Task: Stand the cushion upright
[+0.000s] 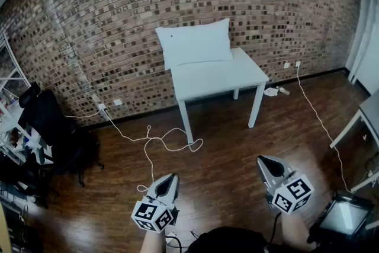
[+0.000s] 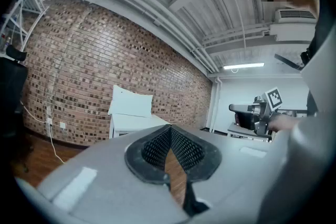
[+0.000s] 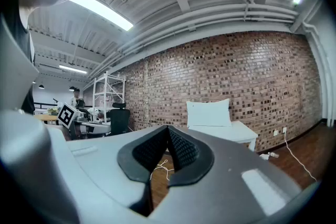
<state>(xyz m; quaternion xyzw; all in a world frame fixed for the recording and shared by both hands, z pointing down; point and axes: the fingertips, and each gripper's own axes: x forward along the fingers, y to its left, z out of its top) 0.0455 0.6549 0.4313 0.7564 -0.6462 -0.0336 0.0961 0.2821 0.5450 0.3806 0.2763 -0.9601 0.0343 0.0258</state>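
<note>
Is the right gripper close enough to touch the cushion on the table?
Probably not yet. The right gripper is shut and empty, far from the cushion on the table. Only floor with a cable lies between, so walking closer should work.

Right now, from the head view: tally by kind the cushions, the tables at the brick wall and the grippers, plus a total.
white cushion: 1
white table: 1
grippers: 2 (left gripper, right gripper; both shut, nothing between the jaws)
Total: 4
</note>
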